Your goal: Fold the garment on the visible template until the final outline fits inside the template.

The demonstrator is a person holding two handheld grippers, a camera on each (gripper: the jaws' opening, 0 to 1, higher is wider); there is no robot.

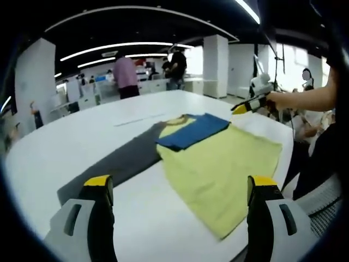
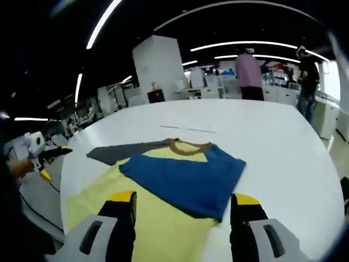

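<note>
Lying on the white counter [image 1: 65, 142], the yellow garment [image 1: 218, 164] has its blue sleeve [image 1: 193, 131] folded across the chest, touching the grey template [image 1: 117, 164] beside it. Left tool [image 1: 180, 191] and right tool [image 2: 182, 210] hover released, seemingly above the garment's hem.

Yellow garment [image 1: 223, 169] flat on white table, blue sleeve [image 1: 192, 130] folded over, grey sleeve [image 1: 117, 164] outstretched

no legible text, labels, nos.

One garment [image 1: 218, 164], one table [image 1: 82, 142], perhaps two bystanders [image 1: 125, 73].
</note>
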